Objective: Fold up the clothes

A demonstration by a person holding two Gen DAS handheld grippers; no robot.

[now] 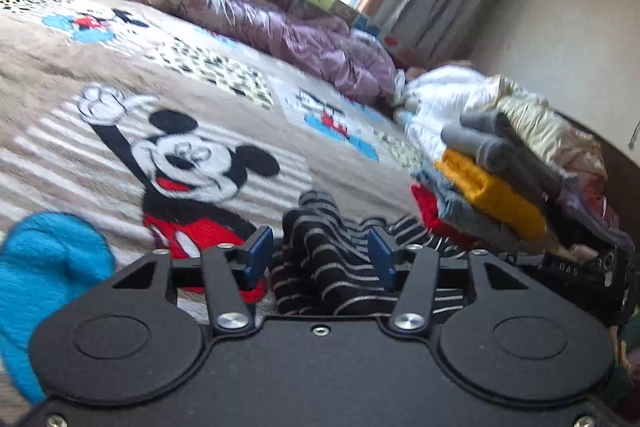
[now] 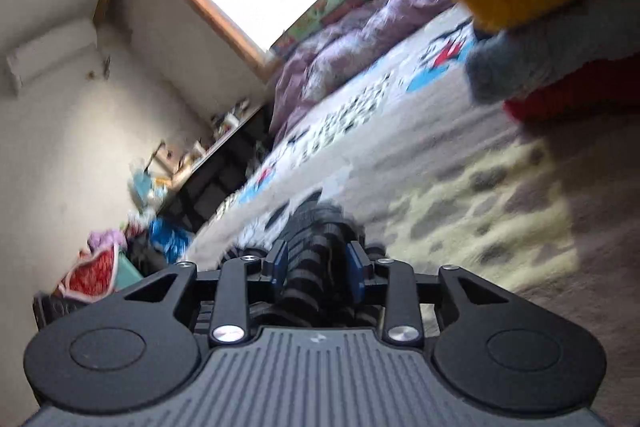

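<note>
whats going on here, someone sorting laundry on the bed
A person is folding clothes on a bed covered by a beige cartoon-mouse blanket, with a claw in each hand. Both the left claw and the right claw have a black garment with thin white stripes between their blue pads; the pads look parted rather than clamped. A stack of folded grey, yellow and red clothes already sits to the right.
</note>
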